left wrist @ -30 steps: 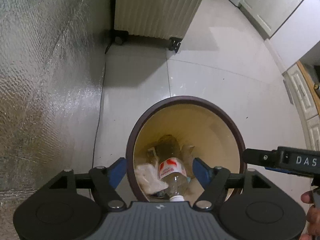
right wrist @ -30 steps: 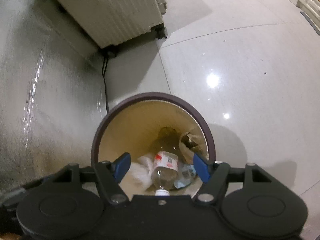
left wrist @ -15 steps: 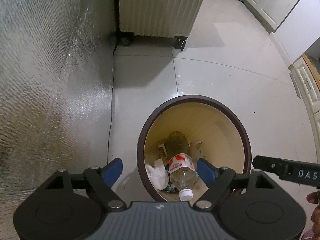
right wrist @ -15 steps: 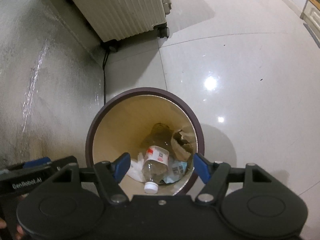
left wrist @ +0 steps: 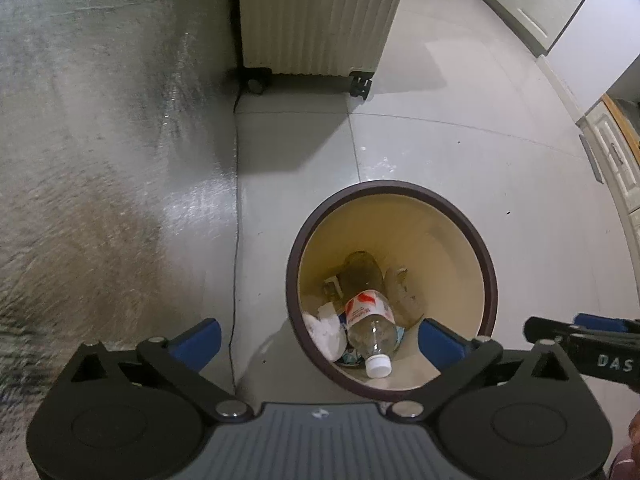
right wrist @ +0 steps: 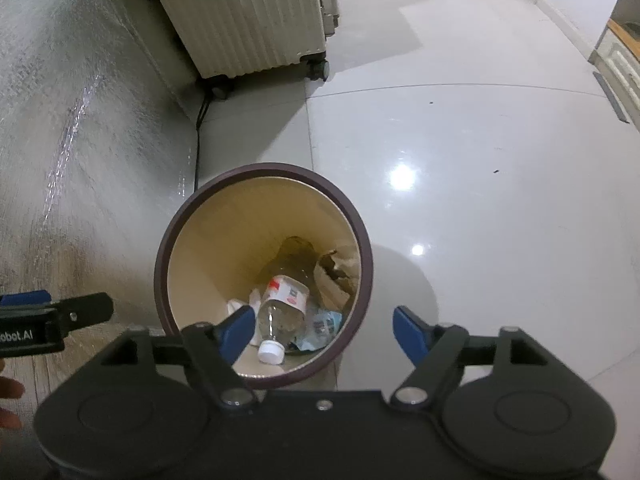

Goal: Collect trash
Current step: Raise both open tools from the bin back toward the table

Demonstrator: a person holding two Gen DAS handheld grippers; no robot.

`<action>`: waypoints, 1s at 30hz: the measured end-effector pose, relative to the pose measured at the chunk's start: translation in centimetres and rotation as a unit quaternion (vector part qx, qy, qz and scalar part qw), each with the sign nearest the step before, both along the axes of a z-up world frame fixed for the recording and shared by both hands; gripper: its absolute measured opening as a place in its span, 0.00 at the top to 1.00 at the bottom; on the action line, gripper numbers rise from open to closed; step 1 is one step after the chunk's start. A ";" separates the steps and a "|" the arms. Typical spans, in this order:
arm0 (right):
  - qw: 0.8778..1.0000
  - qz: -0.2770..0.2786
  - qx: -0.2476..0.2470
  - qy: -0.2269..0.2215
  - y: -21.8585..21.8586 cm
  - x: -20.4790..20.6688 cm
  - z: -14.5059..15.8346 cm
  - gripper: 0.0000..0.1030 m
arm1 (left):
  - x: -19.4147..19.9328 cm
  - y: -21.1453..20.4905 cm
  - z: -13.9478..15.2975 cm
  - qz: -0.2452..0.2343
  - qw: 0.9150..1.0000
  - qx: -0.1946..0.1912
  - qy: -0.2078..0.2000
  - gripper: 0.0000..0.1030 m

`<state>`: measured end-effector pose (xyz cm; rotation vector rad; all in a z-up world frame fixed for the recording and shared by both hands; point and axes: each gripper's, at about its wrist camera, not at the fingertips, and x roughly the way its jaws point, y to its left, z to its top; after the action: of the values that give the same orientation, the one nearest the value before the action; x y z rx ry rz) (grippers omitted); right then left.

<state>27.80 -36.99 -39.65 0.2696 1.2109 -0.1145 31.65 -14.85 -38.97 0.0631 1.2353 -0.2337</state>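
Note:
A round bin point(left wrist: 493, 276) with a dark brown rim and cream inside stands on the floor; it also shows in the right wrist view point(right wrist: 162, 264). In it lie a clear plastic bottle point(left wrist: 370, 320) point(right wrist: 282, 308) with a red-and-white label and white cap, white crumpled tissue point(left wrist: 324, 330), brown paper point(right wrist: 338, 272) and a blue wrapper point(right wrist: 322, 326). My left gripper point(left wrist: 320, 340) is open and empty, above the bin's near left rim. My right gripper point(right wrist: 324, 330) is open and empty, above the bin's near right rim.
A cream ribbed suitcase on wheels point(left wrist: 316, 16) point(right wrist: 248, 12) stands against the textured silver wall point(left wrist: 100, 140). A black cable point(left wrist: 236, 240) runs along the wall's foot. White cabinets point(left wrist: 568, 12) line the far right. Glossy floor tiles point(right wrist: 480, 160) surround the bin.
Both grippers have risen and drawn back from the bin, which now looks smaller. The left gripper drifted left, the right gripper right. Both stayed open; the trash has not moved.

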 end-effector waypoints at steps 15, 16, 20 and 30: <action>0.999 -0.017 -0.018 -0.029 -0.2 -5.1 3.7 0.01 | -3.9 1.9 3.2 -0.004 1.000 0.008 -0.018 0.00; 0.999 -0.016 -0.019 -0.032 -0.1 -5.3 4.0 0.00 | -4.2 2.0 3.5 -0.004 1.000 0.008 -0.019 0.00; 0.999 -0.013 -0.020 -0.040 0.4 -6.6 5.3 0.00 | -5.7 1.9 4.4 -0.009 1.000 0.010 -0.026 0.00; 0.994 -0.022 -0.041 -0.094 1.0 -10.5 11.1 0.00 | -9.1 2.0 9.6 -0.018 0.997 -0.006 -0.074 0.00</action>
<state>17.26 -35.99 -28.52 0.2293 1.0101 -0.1730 22.50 -12.85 -29.36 0.0908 1.0852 -0.2642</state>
